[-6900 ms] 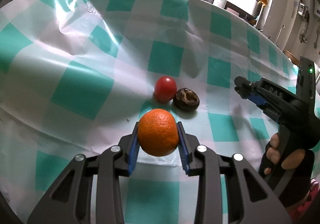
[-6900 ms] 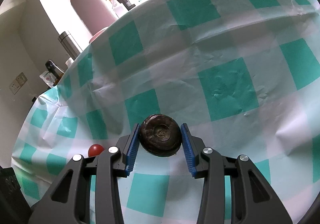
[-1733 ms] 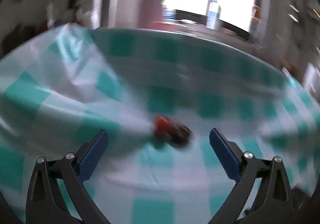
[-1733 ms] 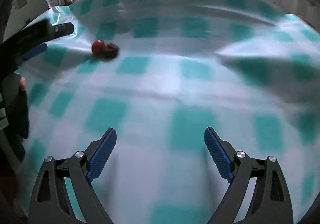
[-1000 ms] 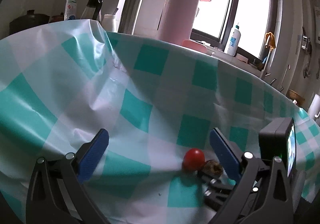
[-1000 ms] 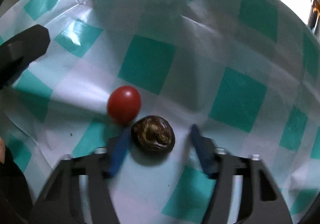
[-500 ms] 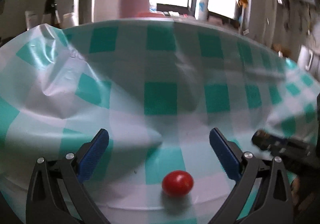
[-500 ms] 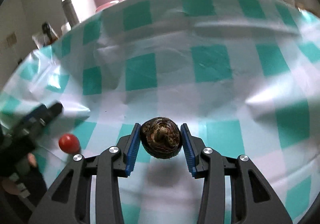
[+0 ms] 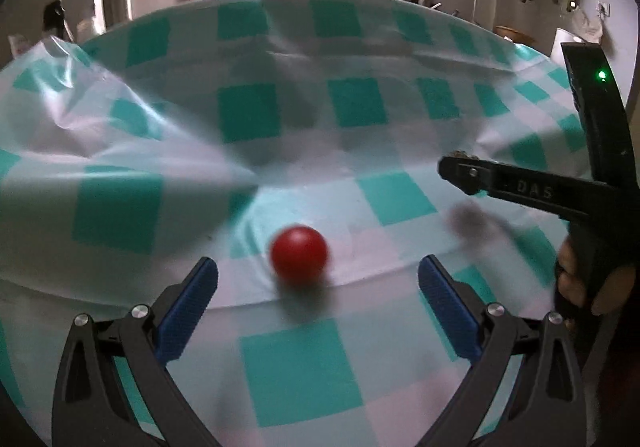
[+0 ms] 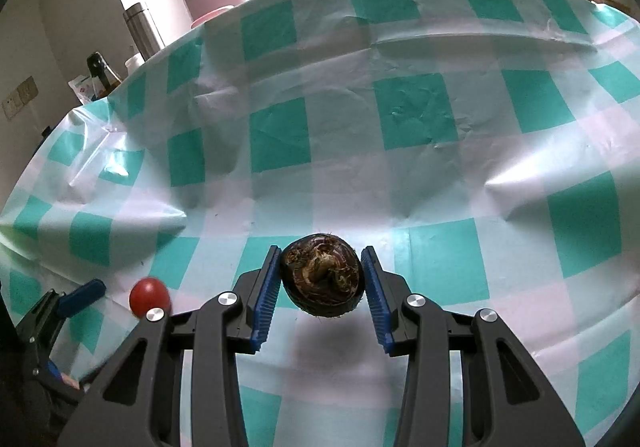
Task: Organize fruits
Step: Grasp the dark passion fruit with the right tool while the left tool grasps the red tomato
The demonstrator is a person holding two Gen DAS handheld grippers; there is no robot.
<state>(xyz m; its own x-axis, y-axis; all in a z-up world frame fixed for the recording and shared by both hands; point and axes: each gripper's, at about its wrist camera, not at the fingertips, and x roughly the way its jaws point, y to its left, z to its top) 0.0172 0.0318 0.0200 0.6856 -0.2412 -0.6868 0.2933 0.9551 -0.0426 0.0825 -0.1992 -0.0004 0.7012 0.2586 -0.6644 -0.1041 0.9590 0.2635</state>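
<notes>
The right gripper (image 10: 320,289) is clamped on a dark brown, round, rough-skinned fruit with a fibrous crown (image 10: 322,279), both blue ribbed pads flat against its widest sides and its shadow on the cloth beneath, so it looks lifted clear. That fruit seems firm and light, its coarse skin giving the pads good bite; the hold across the middle looks sound. The left gripper (image 9: 318,305) stands wide open with nothing between its pads; the small, smooth, glossy red round fruit (image 9: 298,252) sits on the teal-and-white checked plastic tablecloth (image 9: 360,107) just ahead of the jaws, slightly toward the left pad. It is probably thin-skinned, soft and prone to rolling on the slick, wrinkled cloth, so it should be centred between the pads and taken gently across its widest part.
</notes>
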